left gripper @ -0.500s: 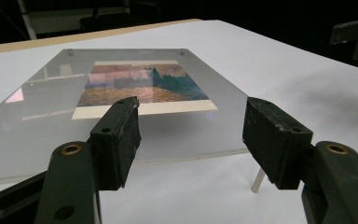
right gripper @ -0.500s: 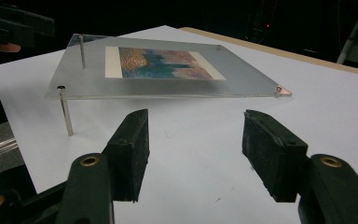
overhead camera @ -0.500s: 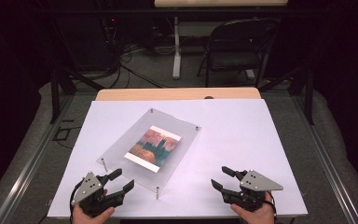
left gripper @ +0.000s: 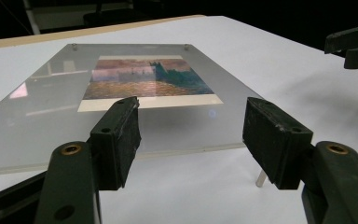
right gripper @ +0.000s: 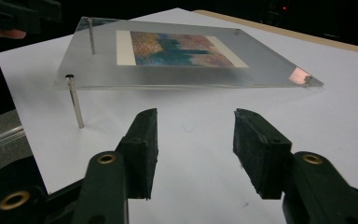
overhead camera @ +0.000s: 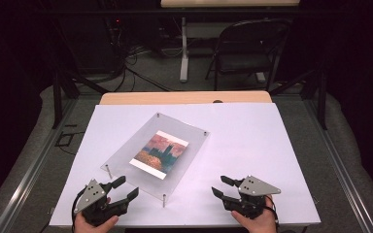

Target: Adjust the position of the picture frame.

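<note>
We hold the left gripper (overhead camera: 126,189) and right gripper (overhead camera: 219,186) with jaws apart, either side of the clear picture frame (overhead camera: 158,151) standing on thin pins mid-table (overhead camera: 272,145); a careless nudge could tip or slide it.

We see a clear acrylic frame (overhead camera: 155,150) standing on the white bench (overhead camera: 252,145), raised on 4 thin metal legs, 1 at each corner. Its plate lies flat and level, turned at an angle to the bench edges. Under the plate sits a print (overhead camera: 159,154) of a painted scene in orange, pink and dark blue, with a white border.
</note>
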`<action>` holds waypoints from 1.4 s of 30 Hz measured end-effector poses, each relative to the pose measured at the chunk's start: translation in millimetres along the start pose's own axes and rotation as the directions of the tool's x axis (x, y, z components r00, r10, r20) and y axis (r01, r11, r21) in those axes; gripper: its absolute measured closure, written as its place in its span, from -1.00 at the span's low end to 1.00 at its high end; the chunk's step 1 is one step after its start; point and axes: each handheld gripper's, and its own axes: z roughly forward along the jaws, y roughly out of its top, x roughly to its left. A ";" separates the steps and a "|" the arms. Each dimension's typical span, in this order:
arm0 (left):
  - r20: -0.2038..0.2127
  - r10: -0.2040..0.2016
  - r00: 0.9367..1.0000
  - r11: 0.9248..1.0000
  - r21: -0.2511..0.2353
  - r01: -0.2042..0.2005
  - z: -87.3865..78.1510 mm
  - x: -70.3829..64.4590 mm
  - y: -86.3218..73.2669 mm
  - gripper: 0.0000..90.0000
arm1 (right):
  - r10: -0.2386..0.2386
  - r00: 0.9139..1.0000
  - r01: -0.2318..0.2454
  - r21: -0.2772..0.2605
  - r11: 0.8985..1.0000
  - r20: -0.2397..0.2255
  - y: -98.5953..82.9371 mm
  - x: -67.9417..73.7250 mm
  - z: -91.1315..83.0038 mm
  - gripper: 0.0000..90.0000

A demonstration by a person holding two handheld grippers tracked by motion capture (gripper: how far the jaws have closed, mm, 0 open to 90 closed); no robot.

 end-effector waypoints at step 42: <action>-0.065 -0.011 0.998 1.000 -0.018 0.010 -20.7 -2.2 -6.4 -0.21 | 0.096 0.944 -0.032 0.201 0.979 -0.317 -5.8 81.1 124.6 0.74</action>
